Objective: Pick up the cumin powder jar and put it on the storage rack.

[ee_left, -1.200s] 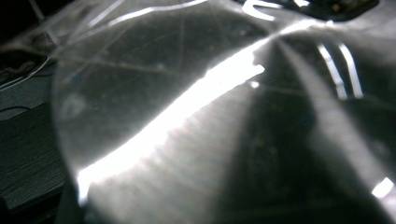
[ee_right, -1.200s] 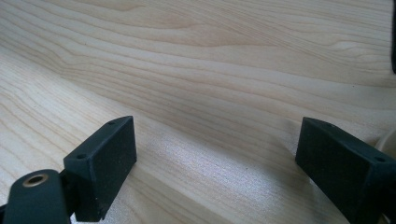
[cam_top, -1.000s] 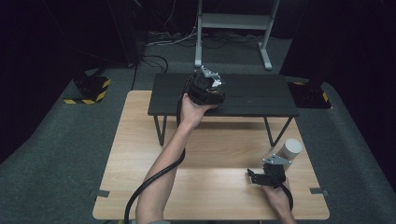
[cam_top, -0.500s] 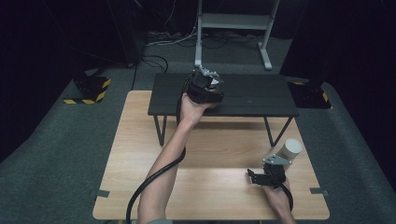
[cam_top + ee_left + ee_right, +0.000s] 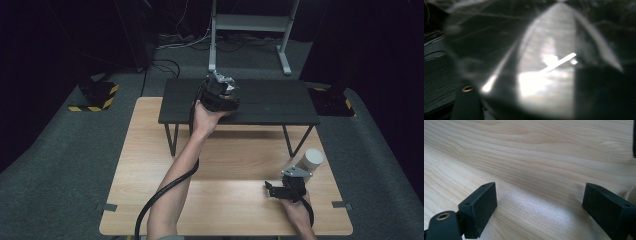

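My left gripper (image 5: 220, 90) is held over the black raised shelf (image 5: 270, 102) at the back of the wooden table (image 5: 225, 155). In the left gripper view a dark glossy object (image 5: 549, 70), blurred and very close, lies beside one black finger (image 5: 465, 105). The jaws have just been opening, and I cannot tell whether the pads still press on the object. My right gripper (image 5: 271, 190) rests low near the table's front right, open (image 5: 539, 207), with bare wood between its pads.
A white cylinder (image 5: 312, 159) stands just behind and to the right of the right gripper. The shelf stands on thin black legs (image 5: 172, 140). A grey metal stand (image 5: 250, 22) and cables lie on the dark floor behind.
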Available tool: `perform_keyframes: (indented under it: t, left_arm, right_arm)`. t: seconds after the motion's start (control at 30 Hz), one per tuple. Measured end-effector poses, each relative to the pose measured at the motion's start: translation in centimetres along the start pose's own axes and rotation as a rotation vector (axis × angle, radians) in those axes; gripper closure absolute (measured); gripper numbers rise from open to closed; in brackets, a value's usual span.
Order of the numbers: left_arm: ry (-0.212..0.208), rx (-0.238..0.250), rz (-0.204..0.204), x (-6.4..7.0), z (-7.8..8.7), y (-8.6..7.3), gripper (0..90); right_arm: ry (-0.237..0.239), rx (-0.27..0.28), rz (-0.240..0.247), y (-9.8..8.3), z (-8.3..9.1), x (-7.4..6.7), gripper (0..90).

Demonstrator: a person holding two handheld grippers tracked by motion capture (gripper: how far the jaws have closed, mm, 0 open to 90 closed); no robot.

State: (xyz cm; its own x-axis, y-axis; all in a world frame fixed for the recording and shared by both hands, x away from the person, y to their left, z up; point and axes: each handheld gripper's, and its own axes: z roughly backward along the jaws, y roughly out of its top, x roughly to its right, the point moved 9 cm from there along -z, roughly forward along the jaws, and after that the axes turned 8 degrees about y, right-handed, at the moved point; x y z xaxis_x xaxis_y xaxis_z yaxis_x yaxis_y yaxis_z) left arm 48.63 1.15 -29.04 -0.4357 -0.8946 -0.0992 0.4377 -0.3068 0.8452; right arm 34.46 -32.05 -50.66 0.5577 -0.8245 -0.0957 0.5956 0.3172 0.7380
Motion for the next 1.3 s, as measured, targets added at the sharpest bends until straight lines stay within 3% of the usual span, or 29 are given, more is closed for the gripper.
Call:
perform_keyframes:
  t: [0.27,0.4,0.6,0.97,1.3]
  left_arm:
    - [-0.024,0.013,0.025,0.0,0.0,0.1,12.8]
    - [-0.032,0.018,0.045,-0.2,0.3,0.0,9.6]
    - [-0.024,0.022,0.042,0.1,1.3,0.0,4.8]
    - [-0.033,0.029,0.024,0.2,2.6,-0.7,0.3]
    - [-0.036,0.052,0.019,0.5,4.4,-2.3,0.3]
  right_arm:
    - [0.001,0.0,-0.001,0.0,0.0,0.0,11.6]
    - [0.001,0.0,-0.001,0.0,0.0,0.0,11.6]
    - [-0.002,-0.001,0.001,0.0,0.0,0.0,11.6]
    - [-0.003,0.0,-0.009,0.0,0.0,-0.1,11.7]
    - [-0.002,0.003,-0.01,0.0,0.0,0.0,11.6]
